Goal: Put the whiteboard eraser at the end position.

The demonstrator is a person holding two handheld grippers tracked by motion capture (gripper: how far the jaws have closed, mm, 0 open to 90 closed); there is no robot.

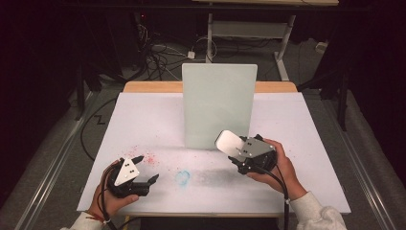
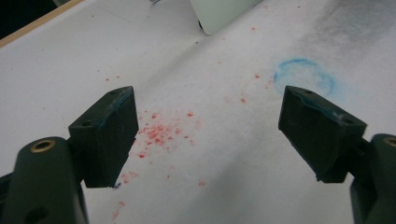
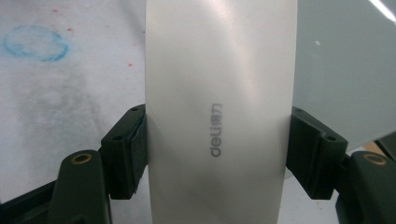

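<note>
right gripper: hand low over table, jaws clamped on white deli eraser just before upright white board | left gripper: near front edge, jaws spread, empty

table white | upright board | red specks, blue ring

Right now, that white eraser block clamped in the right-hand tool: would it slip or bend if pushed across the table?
The white eraser block probably stays stiff: it keeps straight edges between the right gripper pads. Its glossy, printed face looks smooth, so it might slip if the grip loosened. Being flat-sided, it would likely slide on the white table rather than roll.
</note>
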